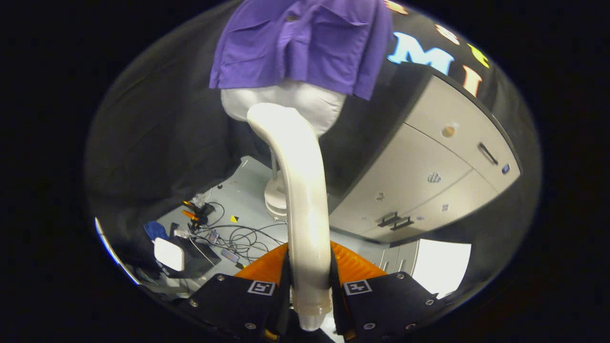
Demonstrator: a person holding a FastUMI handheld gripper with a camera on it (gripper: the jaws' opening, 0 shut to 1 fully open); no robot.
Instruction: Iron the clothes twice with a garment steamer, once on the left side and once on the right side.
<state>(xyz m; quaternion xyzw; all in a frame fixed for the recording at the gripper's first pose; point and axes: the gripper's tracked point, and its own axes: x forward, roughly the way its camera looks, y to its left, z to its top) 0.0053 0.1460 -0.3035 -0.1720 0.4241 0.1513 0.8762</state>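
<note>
A purple shirt [305, 45] hangs on a white mannequin torso [286, 102] that stands on a pole with a round base [275, 197]. A white garment steamer [300, 190] rises from between my fingers, its curved head reaching up to just below the shirt's hem, in front of the torso. My gripper [309, 278] is shut on the steamer's handle, both fingers pressing its sides.
A grey cabinet [429, 171] with drawers and dark handles stands to the right of the mannequin. On the grey floor to the left lie tangled cables [238, 236], a white box [169, 254] and small tools. A black cloth wall hangs behind.
</note>
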